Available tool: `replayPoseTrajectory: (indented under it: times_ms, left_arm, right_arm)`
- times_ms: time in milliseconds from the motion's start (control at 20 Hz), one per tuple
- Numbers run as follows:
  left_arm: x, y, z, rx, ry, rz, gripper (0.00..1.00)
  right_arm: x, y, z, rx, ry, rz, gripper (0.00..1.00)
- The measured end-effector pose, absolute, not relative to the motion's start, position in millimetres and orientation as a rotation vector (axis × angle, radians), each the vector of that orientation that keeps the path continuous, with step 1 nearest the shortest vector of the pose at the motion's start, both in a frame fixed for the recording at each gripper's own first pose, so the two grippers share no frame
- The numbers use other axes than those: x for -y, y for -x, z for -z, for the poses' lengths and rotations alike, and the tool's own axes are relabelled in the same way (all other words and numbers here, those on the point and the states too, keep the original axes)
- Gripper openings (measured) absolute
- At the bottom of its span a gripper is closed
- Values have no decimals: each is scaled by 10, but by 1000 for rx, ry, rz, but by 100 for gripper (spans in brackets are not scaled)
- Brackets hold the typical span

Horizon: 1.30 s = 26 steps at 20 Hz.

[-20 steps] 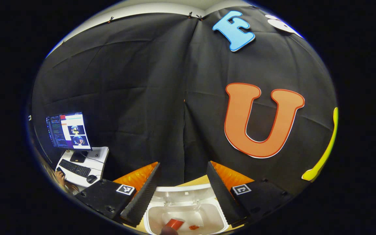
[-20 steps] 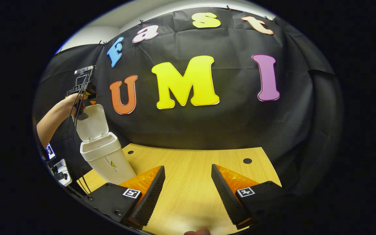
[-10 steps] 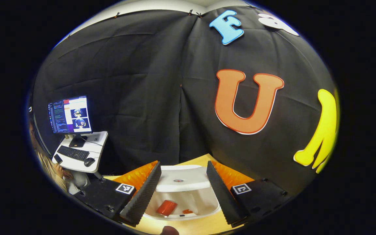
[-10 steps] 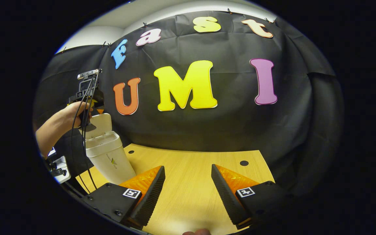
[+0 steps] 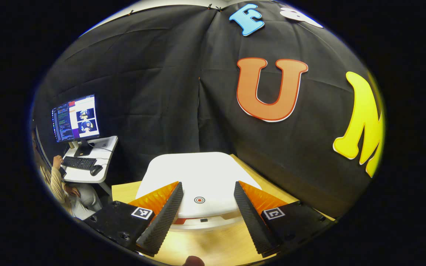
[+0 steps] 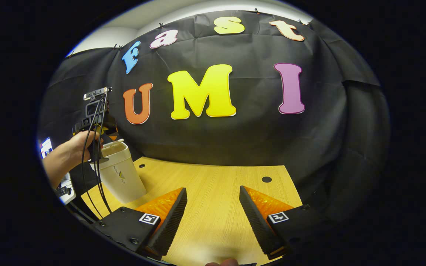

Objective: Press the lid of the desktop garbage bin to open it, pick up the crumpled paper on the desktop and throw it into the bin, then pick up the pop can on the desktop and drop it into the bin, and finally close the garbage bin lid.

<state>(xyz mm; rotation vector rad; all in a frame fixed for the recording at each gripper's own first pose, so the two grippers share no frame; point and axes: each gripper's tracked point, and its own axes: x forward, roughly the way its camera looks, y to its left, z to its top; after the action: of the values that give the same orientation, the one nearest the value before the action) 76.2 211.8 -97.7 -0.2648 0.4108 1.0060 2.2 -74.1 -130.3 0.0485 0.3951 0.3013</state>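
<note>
lid [image 5: 198, 177] swung down nearly shut since earlier; left gripper [image 5: 206, 207] above it, fingers apart; right gripper [image 6: 213, 210] apart.

The left gripper view looks down close over the garbage bin [image 5: 198, 177]; the right gripper view sees that bin [image 6: 118, 173] from farther across the desk [image 6: 216, 192].

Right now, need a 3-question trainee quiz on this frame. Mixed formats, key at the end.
1. True or false: in the left gripper view the bin lid is almost down, with a thin gap at its front edge.
2. The left gripper is: A) open B) shut on the lid
3. What surface lies under the right gripper?

Key: 1 true. 2 A. 3 the bare wooden table, with the bin far to its left.
</note>
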Motion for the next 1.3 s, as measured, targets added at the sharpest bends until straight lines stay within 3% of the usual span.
replayPoseTrajectory:
  times_ms: [450, 600, 900, 1000, 1050, 1100, 1200, 1300]
  left_arm:
    - [-2060, -756, 1241, -432, 164, -986, 92]
    - [-2005, -765, 1345, -415, 218, -973, 92]
    - [-2055, -791, 1229, -324, 55, -919, 88]
    - [-2001, -832, 1228, -311, 51, -852, 87]
    - [-1941, -889, 1211, -293, 73, -801, 97]
    - [-1907, -931, 1109, -255, 75, -769, 87]
    - [-1797, -1037, 808, -183, 56, -689, 86]
    - [-1533, -1155, 553, -122, 49, -519, 86]
  right_arm:
    - [572, -42, 1238, -362, -61, -332, 91]
    - [543, -63, 1265, -362, -83, -330, 91]
    - [544, -128, 1392, -378, -101, -308, 91]
    - [567, -213, 1281, -337, -84, -278, 90]
    - [558, -249, 1226, -317, -82, -267, 90]
    - [527, -269, 1191, -308, -81, -262, 90]
    - [465, -259, 1101, -285, -75, -252, 91]
    - [424, -278, 1000, -253, -58, -236, 90]
